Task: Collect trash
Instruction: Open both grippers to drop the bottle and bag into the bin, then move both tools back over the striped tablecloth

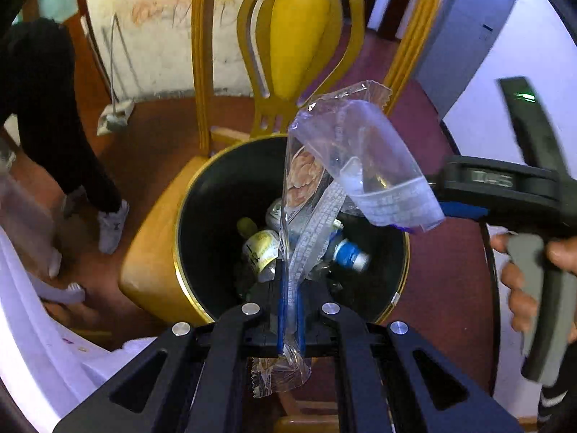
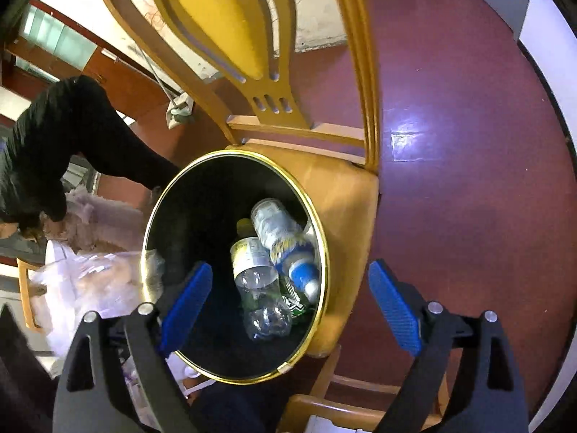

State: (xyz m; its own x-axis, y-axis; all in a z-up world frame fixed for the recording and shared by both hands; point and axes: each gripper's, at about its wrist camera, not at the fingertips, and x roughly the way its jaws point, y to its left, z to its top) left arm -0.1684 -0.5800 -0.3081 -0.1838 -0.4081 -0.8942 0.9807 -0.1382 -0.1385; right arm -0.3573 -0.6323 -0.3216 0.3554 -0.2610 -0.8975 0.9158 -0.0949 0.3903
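Observation:
A black round bin with a gold rim (image 1: 180, 252) (image 2: 317, 231) stands on a yellow chair seat. Inside it lie several empty plastic bottles (image 1: 261, 249) (image 2: 258, 274). My left gripper (image 1: 291, 288) is shut on a clear plastic snack wrapper (image 1: 346, 158), which stands up over the bin's mouth. In the right wrist view my right gripper (image 2: 288, 285) hangs over the bin, open wide, with nothing between its blue pads (image 2: 187, 299). The right gripper's body and the hand on it show at the right edge of the left wrist view (image 1: 505, 184).
The yellow wooden chair (image 1: 299, 47) (image 2: 223, 25) has its back behind the bin. A person in black (image 1: 47, 108) (image 2: 54, 144) bends over at the left. White plastic bags (image 2: 90, 288) lie left of the bin. Dark red floor (image 2: 468, 144) lies to the right.

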